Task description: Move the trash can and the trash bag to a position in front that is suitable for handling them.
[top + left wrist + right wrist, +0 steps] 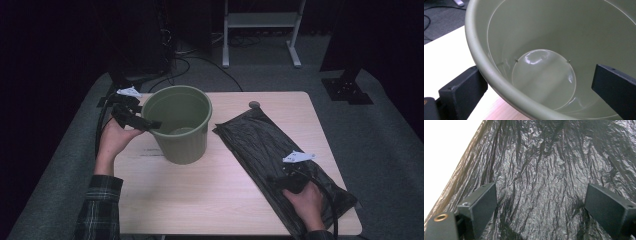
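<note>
Left tongs (150, 124) straddle the green bucket (181, 125) rim; right tongs (275, 179) over black bag (272, 150)

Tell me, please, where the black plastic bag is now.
In the high view, the black plastic bag lies flat on the right half of the table, just right of the green bucket. The right gripper is over its near end, jaws open.

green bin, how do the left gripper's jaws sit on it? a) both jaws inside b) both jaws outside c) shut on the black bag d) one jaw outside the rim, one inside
d: in the left gripper view the green bin has its rim running between the open jaws of the left gripper, one jaw outside over the table, the other inside.
</note>
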